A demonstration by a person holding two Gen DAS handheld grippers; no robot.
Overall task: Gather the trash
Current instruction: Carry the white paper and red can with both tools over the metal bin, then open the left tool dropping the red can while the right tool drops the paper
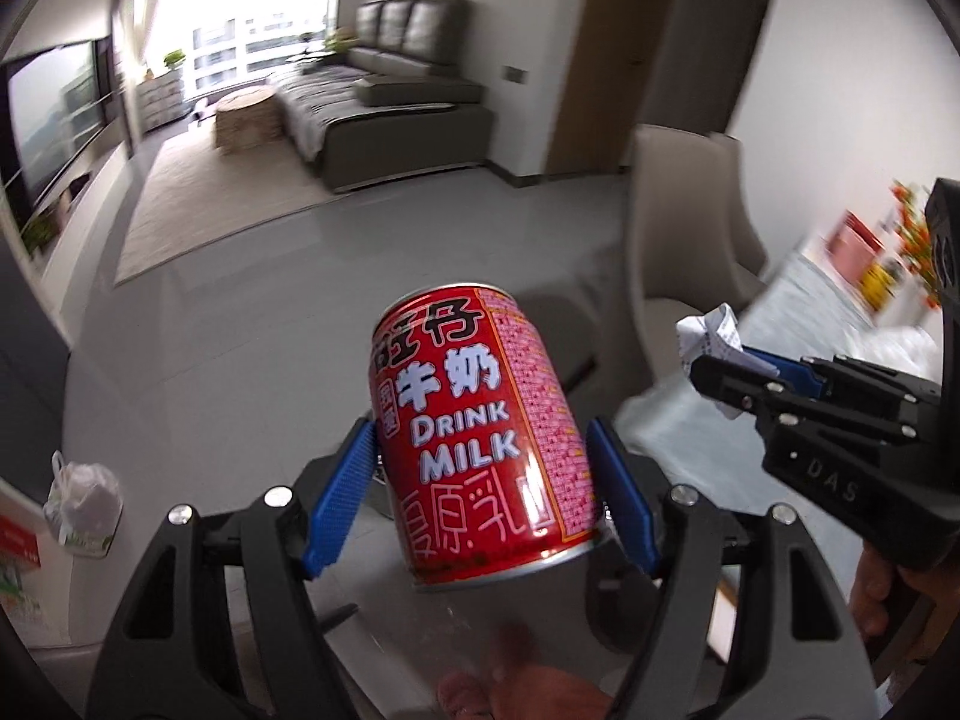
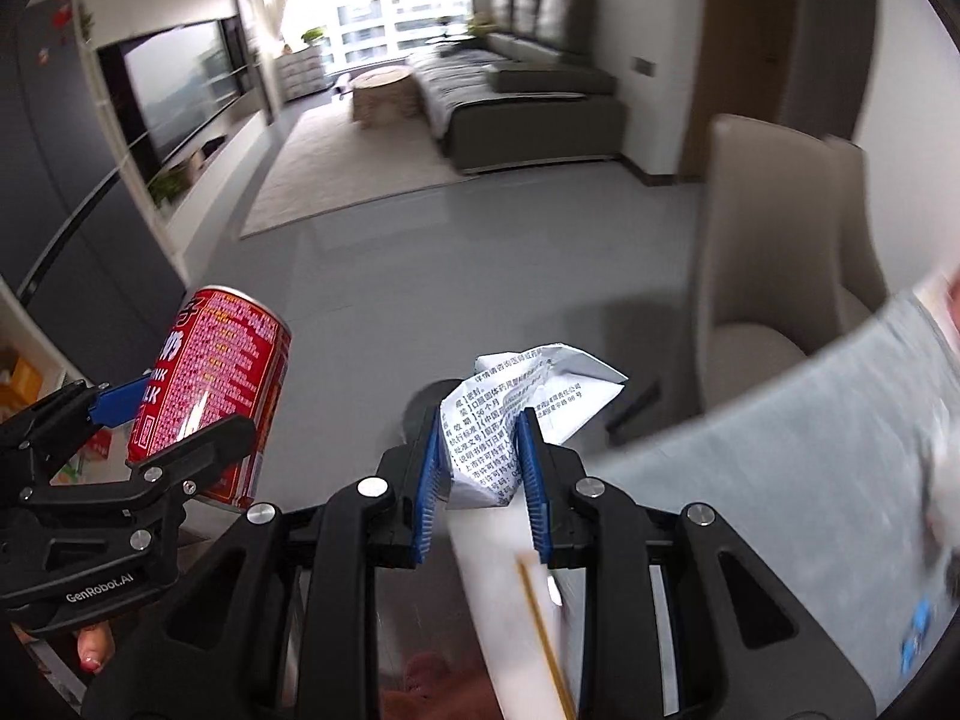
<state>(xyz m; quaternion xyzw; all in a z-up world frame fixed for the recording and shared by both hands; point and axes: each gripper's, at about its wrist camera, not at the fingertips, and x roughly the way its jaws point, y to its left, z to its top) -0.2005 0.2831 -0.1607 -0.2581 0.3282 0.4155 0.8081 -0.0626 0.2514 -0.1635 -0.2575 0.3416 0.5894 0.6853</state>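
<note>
My left gripper (image 1: 480, 492) is shut on a red "Drink Milk" can (image 1: 480, 432), held upright and slightly tilted above the floor. The can also shows at the left of the right wrist view (image 2: 210, 384), with the left gripper (image 2: 162, 420) around it. My right gripper (image 2: 480, 480) is shut on a crumpled white printed paper (image 2: 504, 414), held up in the air. The right gripper (image 1: 738, 387) and the paper (image 1: 711, 336) also show at the right of the left wrist view.
A table with a grey cloth (image 2: 780, 456) lies at the right, with beige chairs (image 2: 774, 252) behind it. A tied white plastic bag (image 1: 84, 504) sits at the left. A grey sofa (image 1: 384, 96), a rug (image 2: 360, 168) and open grey floor (image 1: 300, 276) lie ahead.
</note>
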